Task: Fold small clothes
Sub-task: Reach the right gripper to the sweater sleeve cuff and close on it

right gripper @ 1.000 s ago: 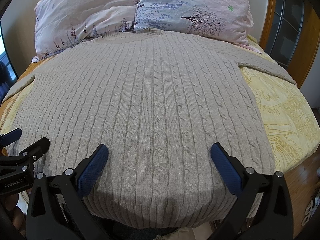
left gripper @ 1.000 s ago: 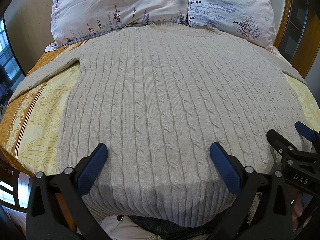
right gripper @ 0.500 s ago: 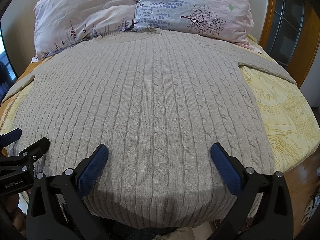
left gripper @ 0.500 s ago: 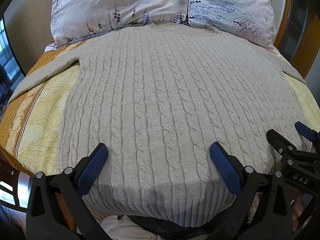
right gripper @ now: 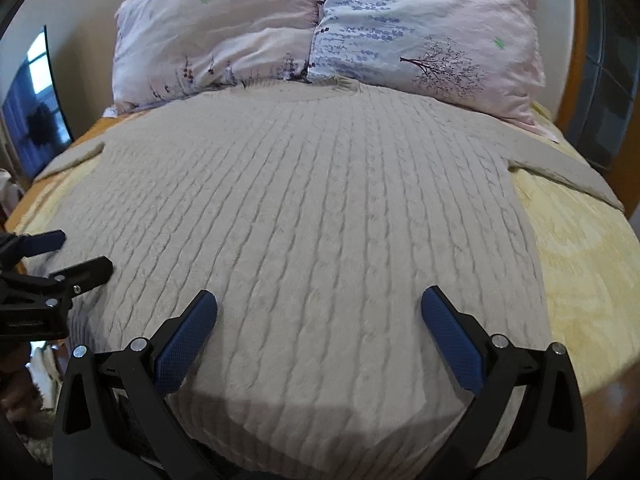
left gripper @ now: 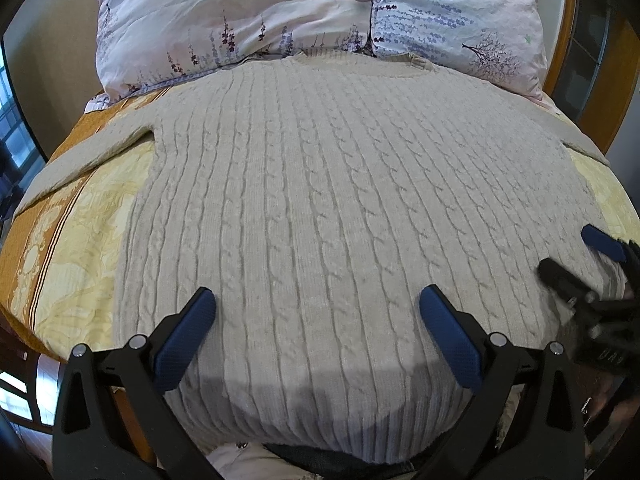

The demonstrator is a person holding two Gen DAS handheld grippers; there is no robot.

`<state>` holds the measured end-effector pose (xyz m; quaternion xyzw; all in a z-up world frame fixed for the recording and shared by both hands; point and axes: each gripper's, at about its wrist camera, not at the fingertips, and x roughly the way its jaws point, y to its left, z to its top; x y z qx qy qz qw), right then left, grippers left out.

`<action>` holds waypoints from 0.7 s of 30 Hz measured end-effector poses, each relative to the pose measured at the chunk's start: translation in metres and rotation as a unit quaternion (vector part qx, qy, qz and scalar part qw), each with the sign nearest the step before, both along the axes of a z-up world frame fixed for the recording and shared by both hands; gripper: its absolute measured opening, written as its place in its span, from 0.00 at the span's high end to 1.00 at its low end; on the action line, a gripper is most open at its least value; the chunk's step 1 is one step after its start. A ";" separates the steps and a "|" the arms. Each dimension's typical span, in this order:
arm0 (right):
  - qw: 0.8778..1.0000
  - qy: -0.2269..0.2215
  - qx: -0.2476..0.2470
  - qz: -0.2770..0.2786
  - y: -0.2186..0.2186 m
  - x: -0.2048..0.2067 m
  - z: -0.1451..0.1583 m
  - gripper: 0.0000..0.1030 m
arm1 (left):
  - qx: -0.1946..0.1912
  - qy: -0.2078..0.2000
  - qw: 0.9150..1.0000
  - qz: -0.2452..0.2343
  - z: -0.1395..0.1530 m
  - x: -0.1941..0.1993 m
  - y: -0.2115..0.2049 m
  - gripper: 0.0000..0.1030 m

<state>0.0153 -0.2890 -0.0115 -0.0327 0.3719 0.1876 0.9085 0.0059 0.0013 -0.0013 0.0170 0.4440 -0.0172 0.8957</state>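
A beige cable-knit sweater (left gripper: 328,208) lies flat on the bed, collar toward the pillows, hem toward me, sleeves spread to both sides. It also fills the right wrist view (right gripper: 320,220). My left gripper (left gripper: 316,320) is open and empty above the sweater's lower left part. My right gripper (right gripper: 320,320) is open and empty above the lower right part. Each gripper shows in the other's view: the right gripper (left gripper: 580,256) at the right edge, the left gripper (right gripper: 68,252) at the left edge.
Two floral pillows (left gripper: 248,24) (right gripper: 420,28) lie at the head of the bed. A yellow patterned bedsheet (left gripper: 76,240) (right gripper: 580,264) shows on both sides of the sweater. A wooden headboard and dark cabinet (right gripper: 608,80) stand at the right.
Both grippers have lifted and tilted slightly, so the views shifted; the right wrist view is a little blurred from motion. The sweater has not moved.
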 end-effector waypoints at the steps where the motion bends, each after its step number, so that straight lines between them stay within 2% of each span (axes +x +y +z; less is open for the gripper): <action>1: 1.000 0.001 0.012 -0.011 -0.009 0.008 0.007 0.01 | -0.003 -0.004 1.000 -0.001 0.001 0.002 0.002 0.02; 4: 0.996 0.005 0.064 -0.062 -0.047 0.034 0.028 0.01 | -0.026 -0.014 1.000 -0.008 0.006 0.013 0.009 0.02; 6: 0.986 0.013 0.115 -0.118 -0.085 0.058 0.042 0.01 | -0.036 -0.018 0.999 -0.008 0.011 0.023 0.014 0.02; 8: 0.974 0.038 0.158 -0.155 -0.113 0.079 0.046 0.12 | -0.031 -0.022 0.999 -0.006 0.016 0.034 0.019 0.02; 10: 0.955 0.083 0.214 -0.189 -0.146 0.111 0.034 0.29 | -0.029 -0.027 0.999 -0.008 0.023 0.045 0.023 0.02; 12: 0.935 0.119 0.256 -0.217 -0.171 0.133 0.019 0.38 | -0.046 -0.025 0.999 -0.016 0.027 0.057 0.028 0.02; 14: 0.916 0.145 0.285 -0.243 -0.188 0.151 0.005 0.39 | -0.086 -0.019 0.996 -0.024 0.031 0.069 0.037 0.02; 17: 0.901 0.169 0.304 -0.259 -0.200 0.169 -0.007 0.40 | -0.113 -0.014 0.993 -0.025 0.036 0.084 0.046 0.02; 19: 0.894 0.180 0.318 -0.259 -0.202 0.178 -0.013 0.41 | -0.103 -0.018 0.994 -0.026 0.039 0.091 0.046 0.02; 21: 0.894 0.174 0.322 -0.259 -0.204 0.183 -0.013 0.45 | -0.093 -0.026 0.995 -0.027 0.041 0.096 0.046 0.02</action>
